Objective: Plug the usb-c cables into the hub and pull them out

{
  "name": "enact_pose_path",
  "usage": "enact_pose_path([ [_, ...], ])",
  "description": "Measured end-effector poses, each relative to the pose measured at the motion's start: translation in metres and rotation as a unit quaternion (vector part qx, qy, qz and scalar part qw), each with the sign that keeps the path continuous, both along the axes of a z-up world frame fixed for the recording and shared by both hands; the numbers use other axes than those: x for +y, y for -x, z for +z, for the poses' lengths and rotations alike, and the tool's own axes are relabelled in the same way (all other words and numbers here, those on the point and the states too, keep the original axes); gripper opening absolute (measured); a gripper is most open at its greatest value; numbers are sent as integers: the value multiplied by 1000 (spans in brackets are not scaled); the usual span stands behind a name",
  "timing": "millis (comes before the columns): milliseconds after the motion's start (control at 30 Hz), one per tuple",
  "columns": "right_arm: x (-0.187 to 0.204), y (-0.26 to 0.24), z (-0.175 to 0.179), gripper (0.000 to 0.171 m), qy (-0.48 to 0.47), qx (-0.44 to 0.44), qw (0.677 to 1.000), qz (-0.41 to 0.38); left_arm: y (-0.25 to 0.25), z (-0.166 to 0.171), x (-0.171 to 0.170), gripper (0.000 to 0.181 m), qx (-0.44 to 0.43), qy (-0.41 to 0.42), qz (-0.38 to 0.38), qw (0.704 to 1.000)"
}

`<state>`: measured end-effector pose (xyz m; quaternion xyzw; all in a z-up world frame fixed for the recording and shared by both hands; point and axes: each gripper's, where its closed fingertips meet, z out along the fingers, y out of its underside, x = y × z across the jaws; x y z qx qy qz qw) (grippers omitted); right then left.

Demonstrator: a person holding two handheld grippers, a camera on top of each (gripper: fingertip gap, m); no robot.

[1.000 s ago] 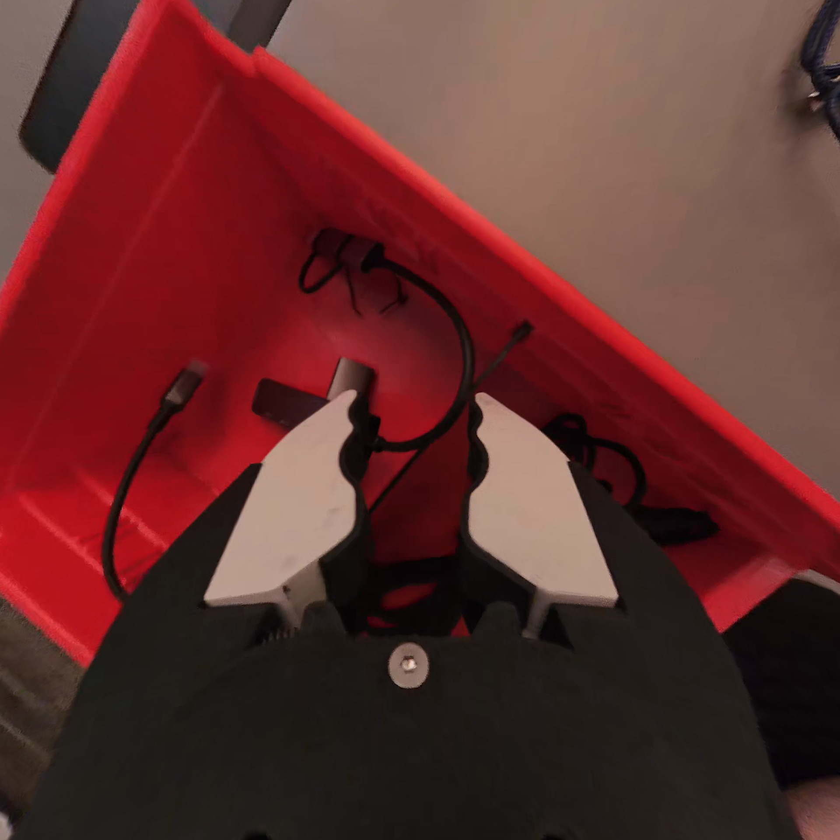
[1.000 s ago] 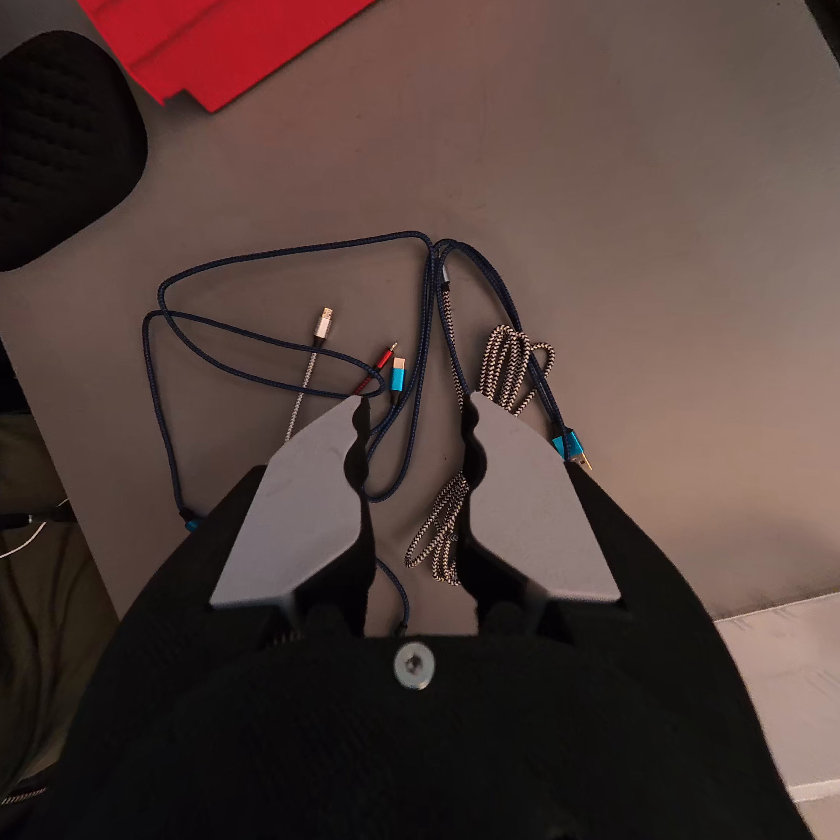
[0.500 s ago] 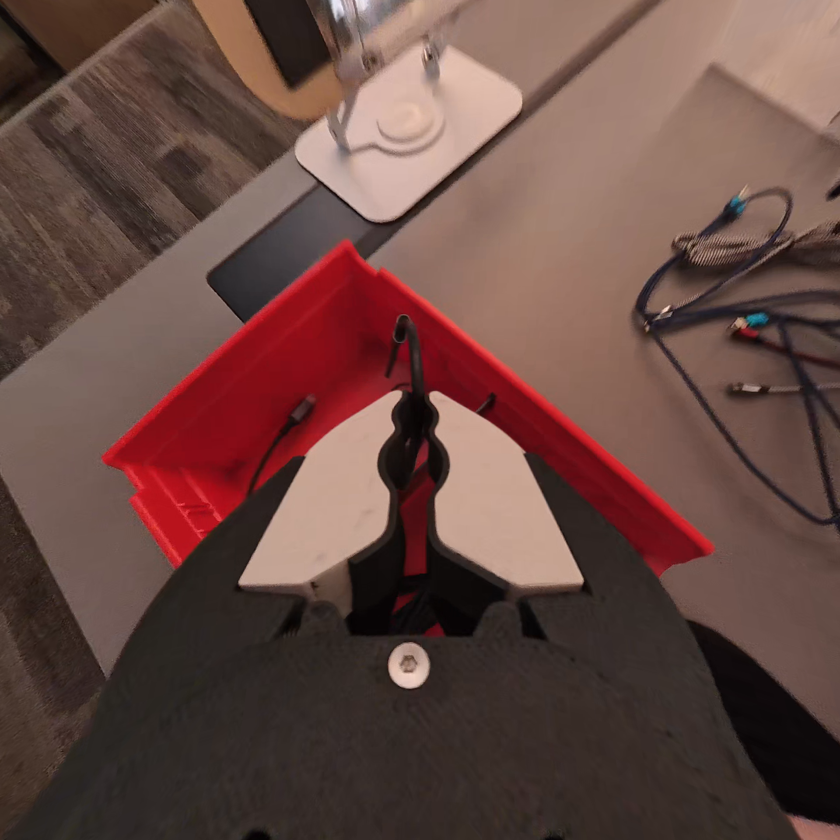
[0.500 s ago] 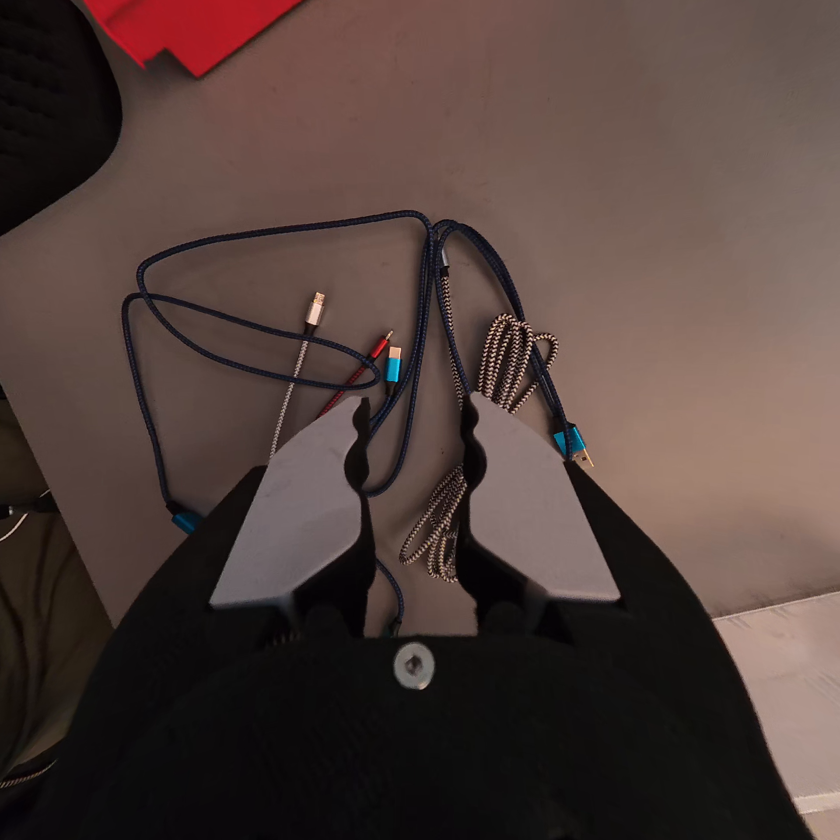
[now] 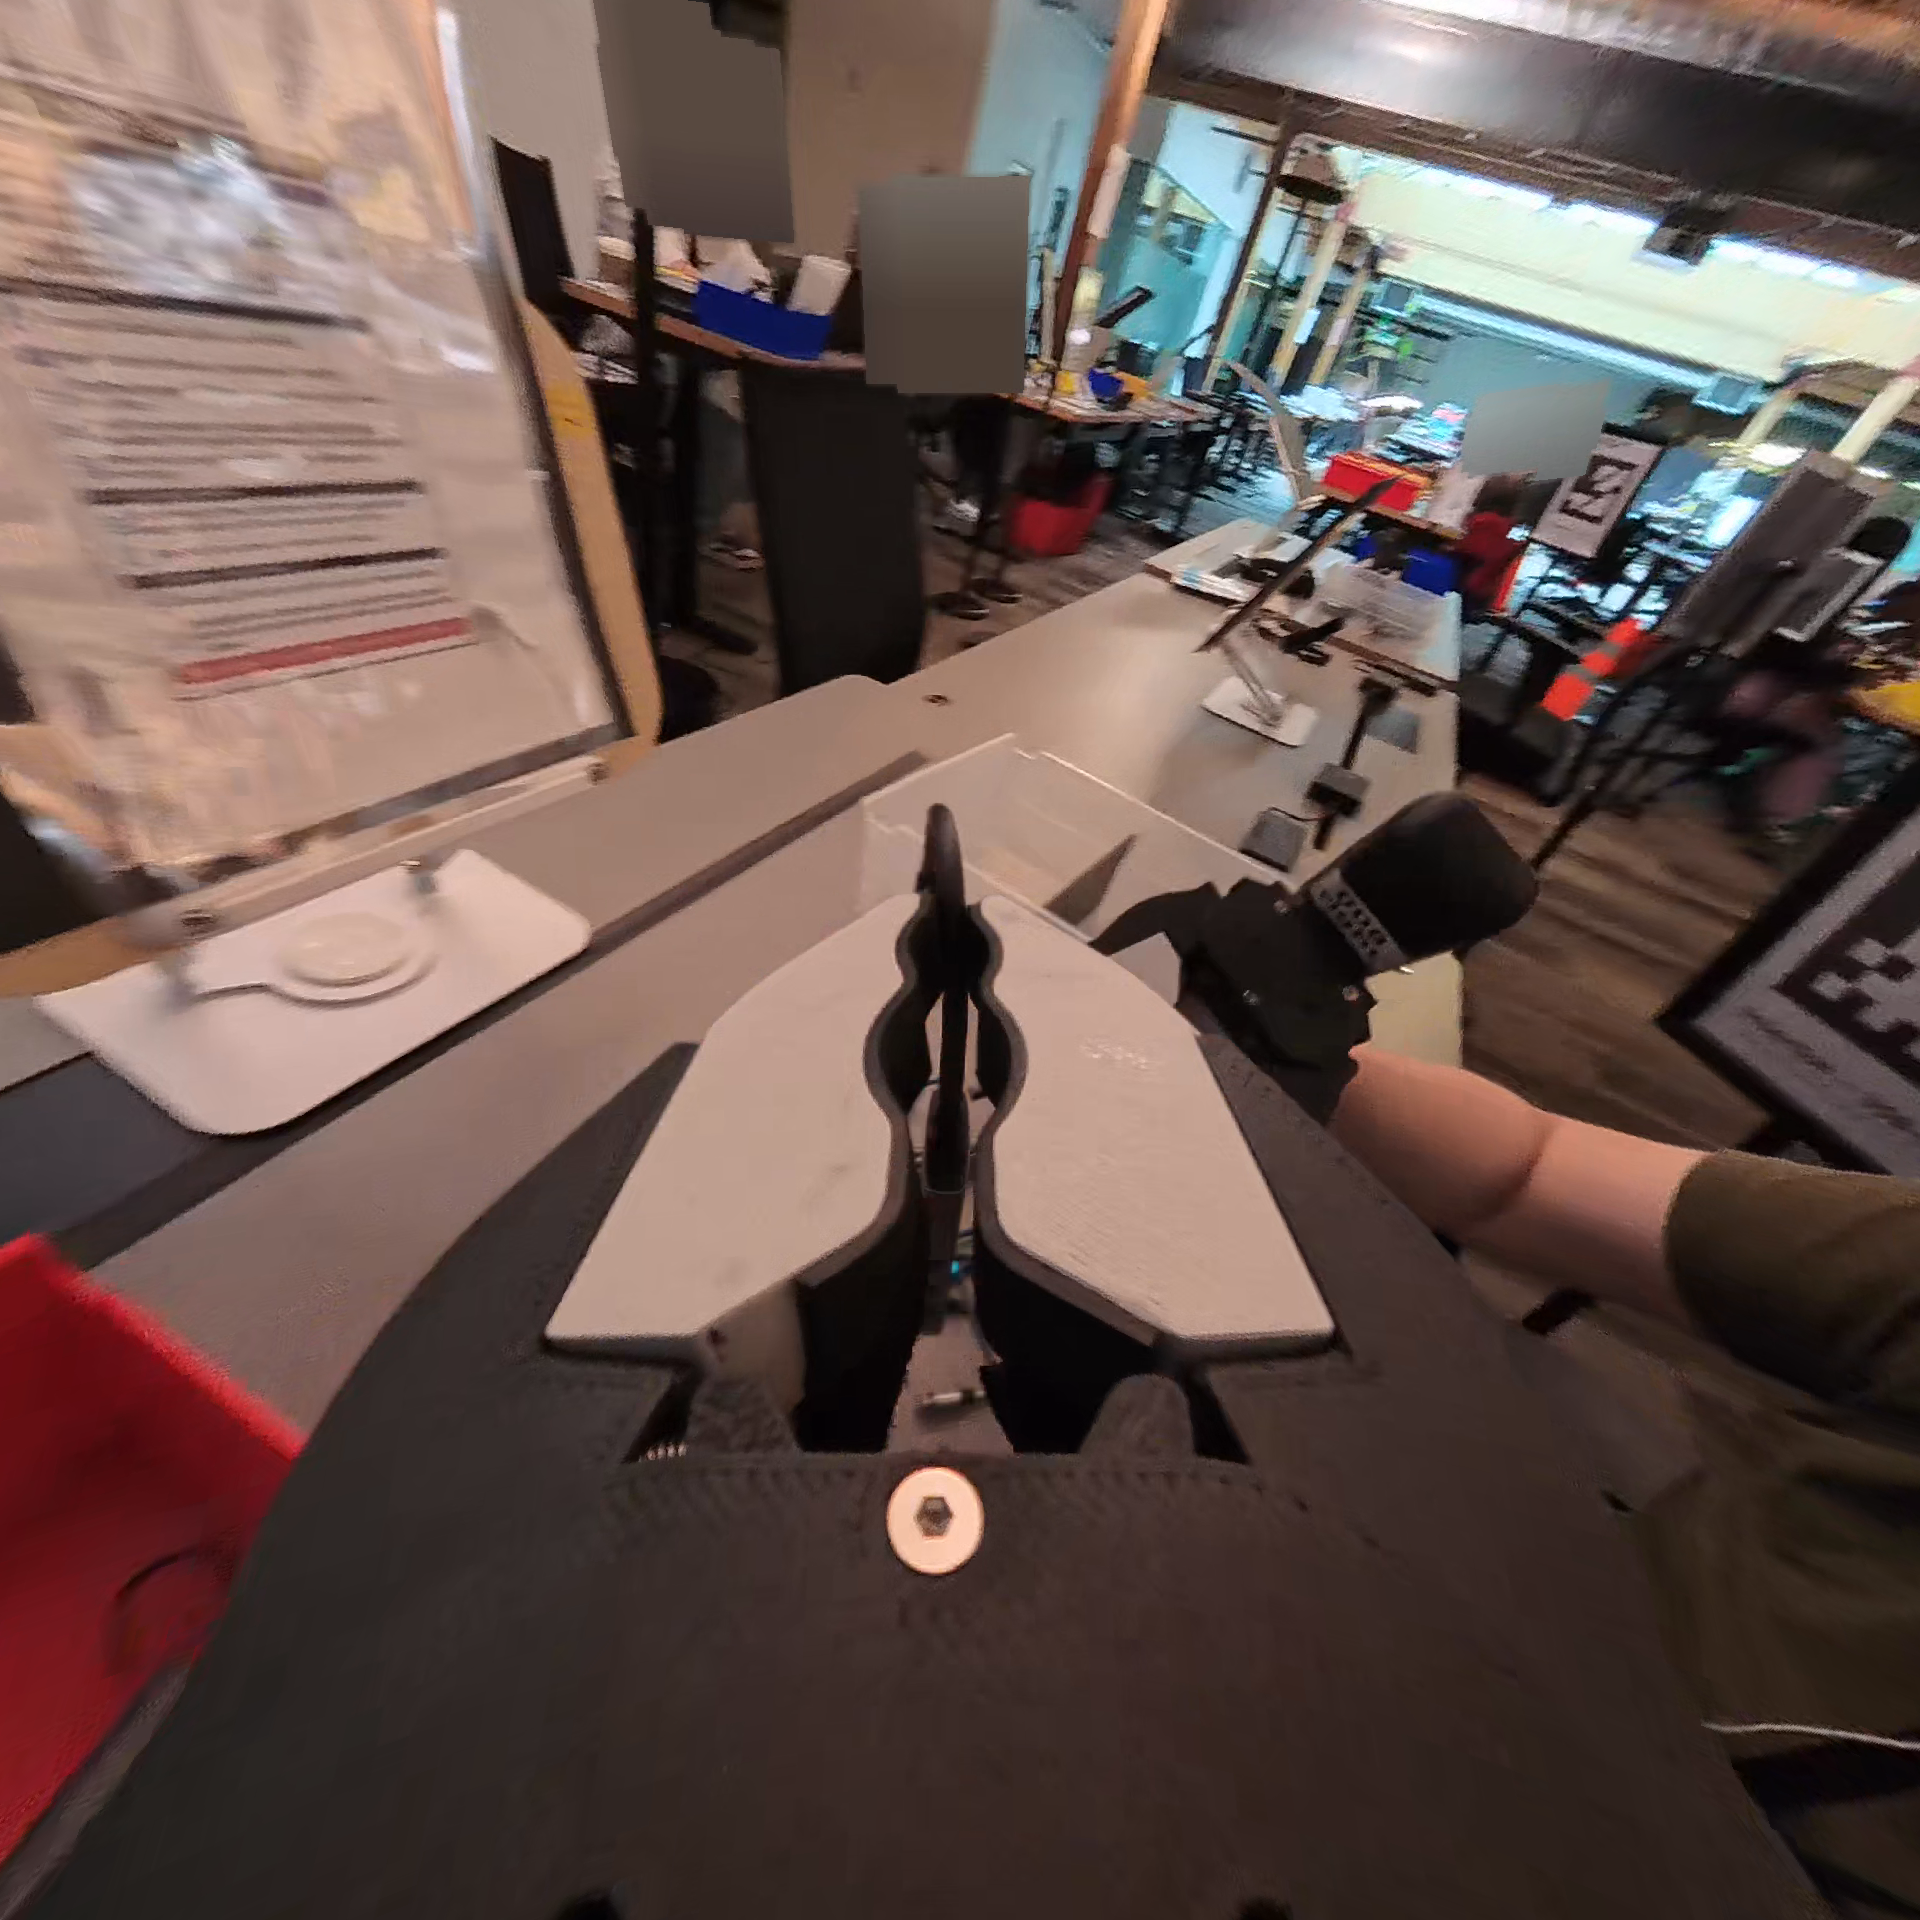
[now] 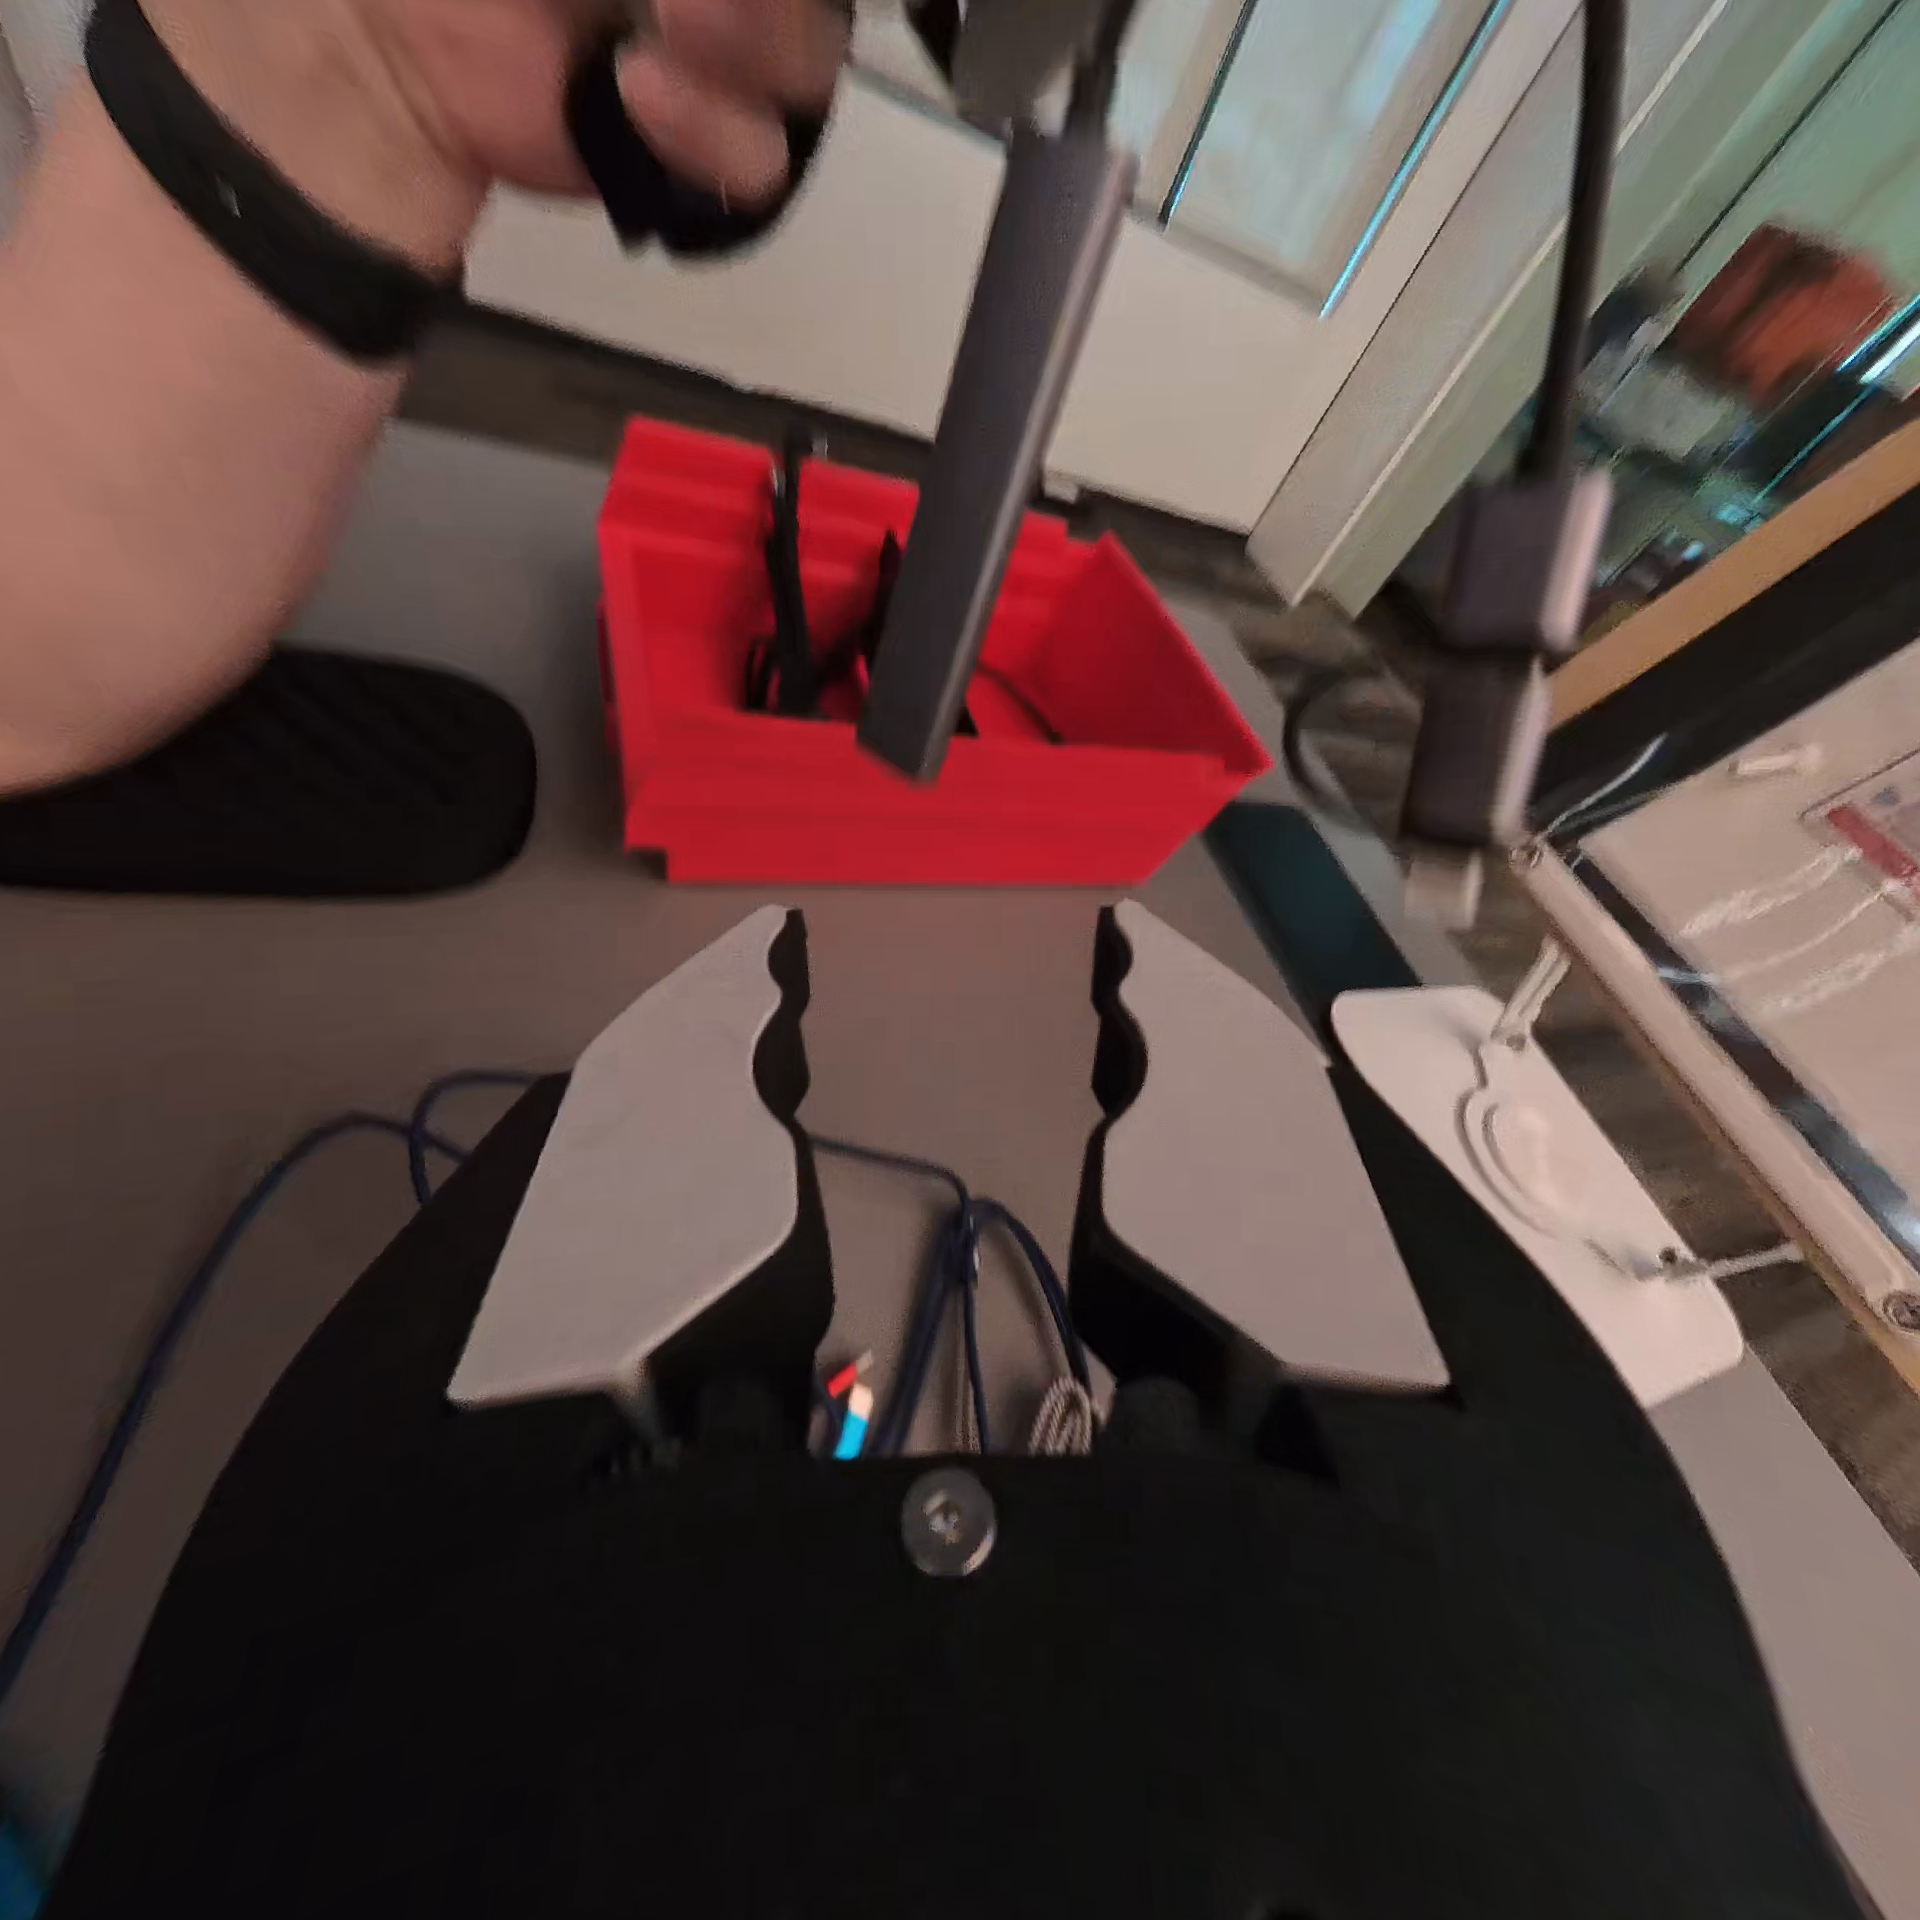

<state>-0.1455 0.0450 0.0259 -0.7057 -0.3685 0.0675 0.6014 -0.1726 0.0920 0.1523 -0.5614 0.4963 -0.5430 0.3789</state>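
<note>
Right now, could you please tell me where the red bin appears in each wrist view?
Left wrist view: the red bin is cut off at the lower-left edge, beside the left gripper.
Right wrist view: it sits upper centre, beyond the open right gripper.
Shared landmark: the white stand base on the grey table.

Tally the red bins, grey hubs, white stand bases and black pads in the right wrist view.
red bin: 1
grey hub: 1
white stand base: 1
black pad: 1
Total: 4
</note>
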Motion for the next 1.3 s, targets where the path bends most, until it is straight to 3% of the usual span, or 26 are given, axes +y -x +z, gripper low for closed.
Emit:
enact_pose_path([
  [167, 6, 17, -4, 64, -4, 59, 998, -26, -36, -12, -32, 3, -11, 39, -43, 998],
  [333, 23, -1, -21, 69, -25, 53, 988, -144, -58, -25, -39, 3, -22, 82, -47, 995],
  [467, 27, -16, -28, 37, -21, 48, 983, -177, -63, -30, -39, 2, -24, 101, -48, 993],
  [500, 26, -17, -29, 26, -11, 53, 984, -170, -63, -29, -38, 2, -28, 105, -48, 993],
  [633, 19, -14, -22, 24, 45, 87, 991, -87, -58, -24, -36, 5, -37, 108, -72, 991],
  [700, 8, -14, -8, 24, 87, 132, 987, -33, -52, -12, -35, 34, -65, 97, -95, 989],
  [767, -6, -16, 8, 24, 131, 185, 973, 32, -47, -6, -33, 51, -83, 76, -107, 988],
  [867, -26, -26, 21, 24, 203, 234, 947, 90, -40, -6, -44, 56, -102, 58, -148, 982],
  [967, -49, -30, 15, 24, 274, 222, 925, 139, -46, -21, -61, 61, -76, 41, -192, 978],
  [1200, -87, -18, -2, 24, 353, 152, 900, 208, -61, -75, -111, 62, 35, -17, -301, 953],
  [1267, -93, -16, -5, 24, 371, 145, 892, 216, -59, -82, -124, 52, 40, -39, -330, 943],
  [1300, -95, -16, -7, 24, 378, 143, 887, 221, -58, -87, -128, 38, 49, -46, -342, 937],
])
